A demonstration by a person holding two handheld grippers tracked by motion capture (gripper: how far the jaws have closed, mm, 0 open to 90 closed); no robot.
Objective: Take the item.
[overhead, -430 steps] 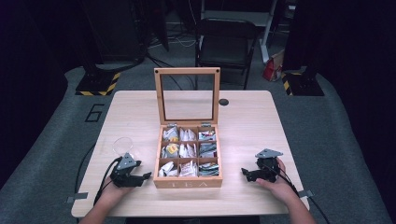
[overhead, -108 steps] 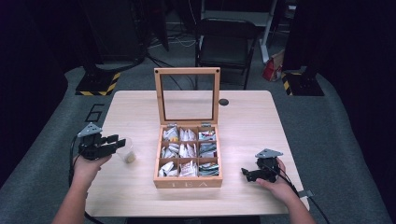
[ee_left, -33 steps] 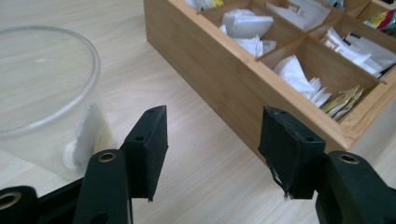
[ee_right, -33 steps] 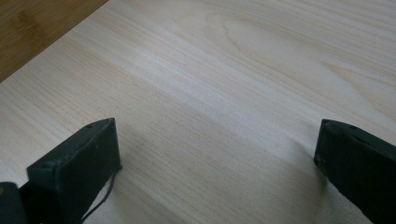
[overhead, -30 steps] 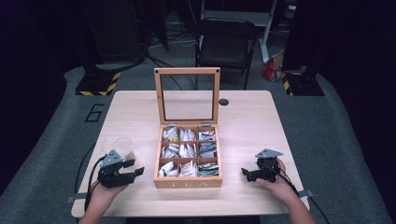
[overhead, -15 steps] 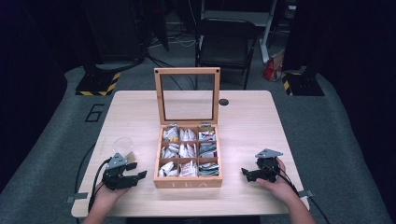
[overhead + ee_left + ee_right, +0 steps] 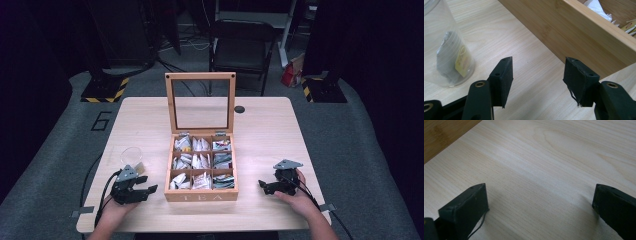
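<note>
Tea bag (image 7: 451, 58) sits inside the clear plastic cup (image 7: 131, 156), which stands upright on the bench (image 7: 265, 130) just left of the wooden tea box (image 7: 202, 172), apart from its wall. Box lid is propped upright; all 9 compartments hold sachets.

Risks as we judge them:
1. The cup is light and thin-walled. The left hand-held gripper (image 7: 134, 190) lies just in front of it, so a careless sweep forward could tip it and spill the bag.
2. In the left gripper view the box's side wall runs close past the right-hand jaw; a turn toward the box could knock the jaw against the wood and shift the box.
3. The trailing cables near the front edge of the bench could snag as a hand lifts.

Pose: both hands rest low at the front of the bench, 1 on each side of the box. The left hand-held gripper points toward the gap between cup and box, jaws well apart with nothing between them. The right hand-held gripper (image 7: 273, 185) lies right of the box, aimed toward it, jaws spread wide over bare wood, holding nothing.
</note>
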